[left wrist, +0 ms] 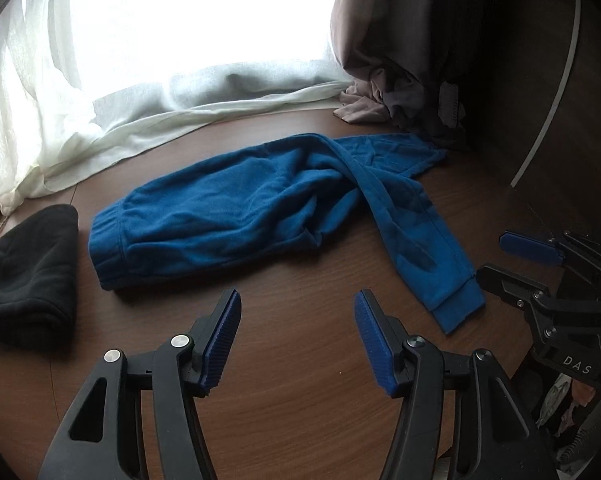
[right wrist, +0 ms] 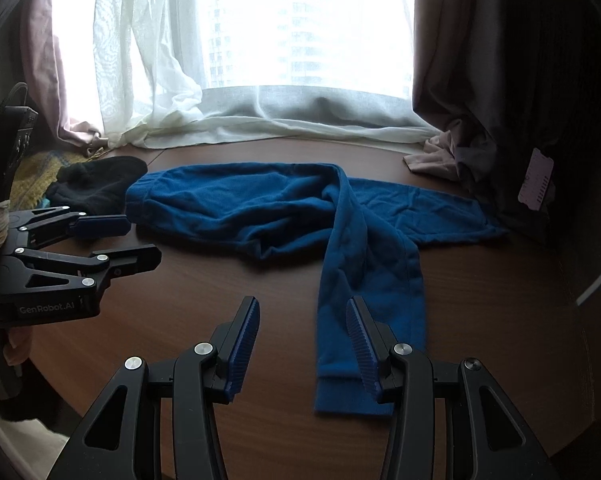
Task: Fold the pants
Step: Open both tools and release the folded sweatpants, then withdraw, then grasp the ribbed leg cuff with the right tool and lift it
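Bare wood along near edge of tabletop (left wrist: 284, 364), open for passage between left gripper (left wrist: 298, 338) and right gripper (right wrist: 302, 344). Blue pants (right wrist: 260, 208) sprawled across middle, one leg trailing to near edge under right gripper. Black cloth (left wrist: 32, 272) blocking left edge. White curtain (right wrist: 260, 124) pooled along far edge; brown drape (right wrist: 480, 140) bunched at far right corner.
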{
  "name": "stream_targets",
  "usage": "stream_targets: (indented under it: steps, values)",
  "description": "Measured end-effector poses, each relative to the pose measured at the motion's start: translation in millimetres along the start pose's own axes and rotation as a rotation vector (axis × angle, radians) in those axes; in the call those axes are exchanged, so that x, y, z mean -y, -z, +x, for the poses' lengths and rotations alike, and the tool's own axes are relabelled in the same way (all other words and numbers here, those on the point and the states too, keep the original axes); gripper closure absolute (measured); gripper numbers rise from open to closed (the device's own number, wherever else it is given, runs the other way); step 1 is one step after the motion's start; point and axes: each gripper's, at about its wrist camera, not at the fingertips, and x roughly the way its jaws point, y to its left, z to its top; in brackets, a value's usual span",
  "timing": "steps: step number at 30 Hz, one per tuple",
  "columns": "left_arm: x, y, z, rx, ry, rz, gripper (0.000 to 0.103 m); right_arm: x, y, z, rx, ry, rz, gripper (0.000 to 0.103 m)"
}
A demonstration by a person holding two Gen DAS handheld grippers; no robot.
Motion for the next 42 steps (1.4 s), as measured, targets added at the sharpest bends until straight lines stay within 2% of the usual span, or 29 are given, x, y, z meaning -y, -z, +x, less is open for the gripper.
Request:
stream_targets:
  steps: [8,18,24,27,37,42]
  values:
    - [23.2,29.0,11.6,-0.046,-0.068,-0.076,0.044,5.1,33.8,2.2,-0.003,0.026,-0.069,0.057]
    - [52.8,55.0,39.6,-0.129,-0.162,-0.204,0.042,22.5,64.2,42.4,-0.074,-0.076,-0.224,0.057]
    - [63.0,62.0,55.7,-0.165,-0.182,-0.258,0.042,33.3,73.7,62.4,-0.115,-0.136,-0.241,0.057]
    - [65.4,63.8,59.8,-0.171,-0.191,-0.273,0.042,35.6,75.3,69.3,-0.116,-0.139,-0.26,0.057]
    - [67.9,59.4,66.1,-0.176,-0.195,-0.283,0.042,42.5,78.5,80.5,-0.133,-0.186,-0.247,0.057]
    - [71.6,54.6,68.0,-0.17,-0.19,-0.275,0.042,41.3,80.3,80.6,-0.122,-0.179,-0.253,0.059]
